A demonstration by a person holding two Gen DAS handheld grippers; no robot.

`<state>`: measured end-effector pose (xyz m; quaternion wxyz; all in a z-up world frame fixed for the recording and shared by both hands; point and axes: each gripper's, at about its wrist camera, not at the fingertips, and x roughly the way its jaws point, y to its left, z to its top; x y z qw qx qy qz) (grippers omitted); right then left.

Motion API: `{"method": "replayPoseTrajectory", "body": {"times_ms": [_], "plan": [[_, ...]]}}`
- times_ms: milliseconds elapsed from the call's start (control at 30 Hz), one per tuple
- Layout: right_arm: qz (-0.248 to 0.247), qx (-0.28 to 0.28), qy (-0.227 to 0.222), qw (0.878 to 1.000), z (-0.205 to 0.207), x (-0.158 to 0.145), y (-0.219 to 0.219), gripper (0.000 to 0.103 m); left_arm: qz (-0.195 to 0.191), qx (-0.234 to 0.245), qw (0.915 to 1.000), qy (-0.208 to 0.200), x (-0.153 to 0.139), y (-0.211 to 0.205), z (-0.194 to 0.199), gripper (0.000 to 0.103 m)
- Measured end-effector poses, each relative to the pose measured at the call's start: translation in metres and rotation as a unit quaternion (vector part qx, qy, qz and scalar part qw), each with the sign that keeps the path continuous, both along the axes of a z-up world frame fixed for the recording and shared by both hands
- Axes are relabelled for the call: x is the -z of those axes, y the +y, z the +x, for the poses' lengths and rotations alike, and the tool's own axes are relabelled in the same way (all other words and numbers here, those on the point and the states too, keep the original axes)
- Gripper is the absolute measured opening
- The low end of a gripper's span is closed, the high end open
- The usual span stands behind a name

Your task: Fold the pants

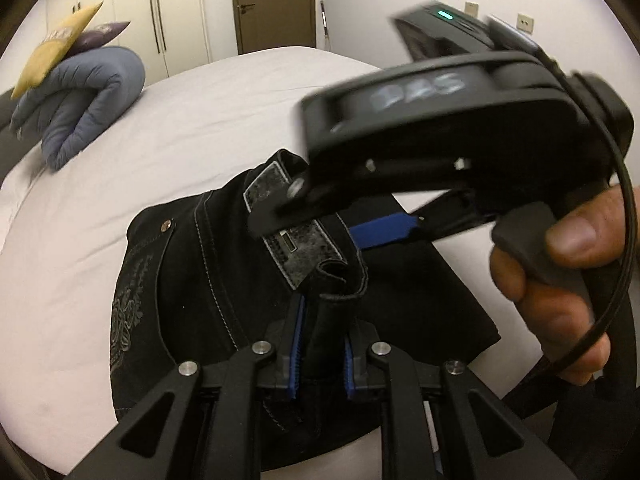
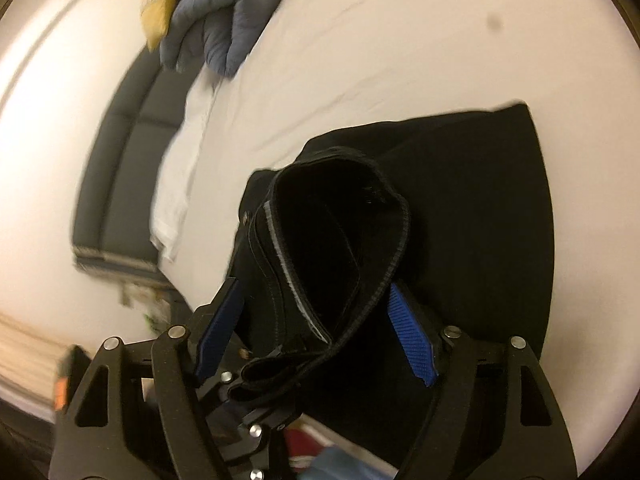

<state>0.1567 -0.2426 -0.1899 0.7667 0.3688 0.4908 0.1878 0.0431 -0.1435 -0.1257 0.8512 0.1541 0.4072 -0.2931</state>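
Note:
Black pants (image 1: 188, 280) with white stitching and a grey waist patch (image 1: 296, 236) lie bunched on the white bed (image 1: 200, 120). My left gripper (image 1: 322, 344) is shut on a fold of the waistband. My right gripper (image 1: 316, 216) reaches in from the right, its jaws wide apart over the waistband. In the right wrist view the waistband (image 2: 340, 232) stands up as an open loop between the spread blue pads (image 2: 412, 336) of the right gripper (image 2: 316, 332). The rest of the pants (image 2: 480, 208) lies flat beyond.
A rolled blue duvet (image 1: 84, 104) with a yellow pillow (image 1: 56, 52) sits at the bed's far left. A dark headboard (image 2: 124, 168) runs along the bed. Wardrobe doors (image 1: 160, 12) and a brown door (image 1: 276, 4) stand behind.

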Motion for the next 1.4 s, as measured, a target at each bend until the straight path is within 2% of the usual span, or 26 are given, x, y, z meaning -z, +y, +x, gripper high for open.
{"method": "replayPoseTrajectory", "body": {"times_ms": [33, 67, 100, 167, 233, 500, 667, 867, 967, 1033, 1133, 1200, 1267, 1333, 1367, 1400], "plan": [[-0.017, -0.009, 0.000, 1.000, 0.003, -0.002, 0.003, 0.062, 0.005, 0.003, 1.0000, -0.004, 0.000, -0.002, -0.002, 0.017], [-0.031, -0.019, -0.001, 0.999, 0.003, -0.003, 0.006, 0.043, 0.009, 0.005, 0.9999, -0.007, 0.000, -0.005, -0.003, 0.017], [-0.042, -0.026, 0.001, 0.999, 0.003, -0.003, 0.007, 0.028, 0.011, 0.007, 0.9999, -0.008, 0.000, -0.008, -0.004, 0.017], [-0.050, -0.021, 0.001, 0.999, 0.004, -0.005, 0.003, 0.018, 0.010, 0.013, 0.9998, -0.008, 0.000, -0.010, -0.008, 0.017], [-0.048, -0.014, -0.007, 0.999, -0.001, -0.005, -0.007, 0.014, 0.011, 0.023, 0.9996, -0.012, -0.001, -0.019, -0.011, 0.017], [-0.029, 0.025, -0.032, 0.999, -0.020, -0.006, -0.065, 0.011, 0.011, 0.069, 0.9973, -0.021, -0.003, -0.064, -0.016, 0.017], [-0.008, 0.054, -0.019, 0.998, -0.037, 0.014, -0.093, 0.011, 0.020, 0.090, 0.9957, -0.005, 0.013, -0.081, -0.020, 0.017], [0.019, 0.084, -0.004, 0.996, -0.043, 0.047, -0.098, 0.012, 0.022, 0.098, 0.9948, 0.020, 0.033, -0.088, -0.016, 0.019], [0.044, 0.103, -0.007, 0.994, -0.045, 0.064, -0.100, 0.013, -0.001, 0.104, 0.9936, 0.045, 0.030, -0.084, -0.011, 0.027], [0.063, 0.106, -0.018, 0.992, -0.048, 0.069, -0.101, 0.015, -0.014, 0.105, 0.9928, 0.056, 0.022, -0.076, -0.011, 0.046], [0.063, 0.114, -0.006, 0.991, -0.057, 0.063, -0.107, 0.019, -0.040, 0.086, 0.9942, 0.051, -0.001, -0.047, -0.014, 0.066], [0.031, 0.124, -0.005, 0.992, -0.066, 0.050, -0.111, 0.020, -0.058, 0.062, 0.9955, 0.043, -0.016, -0.020, -0.008, 0.070], [0.000, 0.134, -0.012, 0.991, -0.076, 0.034, -0.112, 0.022, -0.064, 0.036, 0.9964, 0.042, -0.022, -0.002, 0.003, 0.070], [0.000, 0.119, -0.034, 0.992, -0.079, 0.013, -0.103, 0.022, -0.068, 0.002, 0.9966, 0.046, -0.017, 0.026, 0.024, 0.069], [-0.012, 0.103, -0.045, 0.994, -0.075, 0.002, -0.093, 0.022, -0.066, -0.012, 0.9967, 0.047, -0.017, 0.029, 0.031, 0.066], [-0.035, 0.082, -0.052, 0.995, -0.071, -0.008, -0.082, 0.022, -0.066, -0.027, 0.9962, 0.051, -0.016, 0.036, 0.046, 0.055]]}}
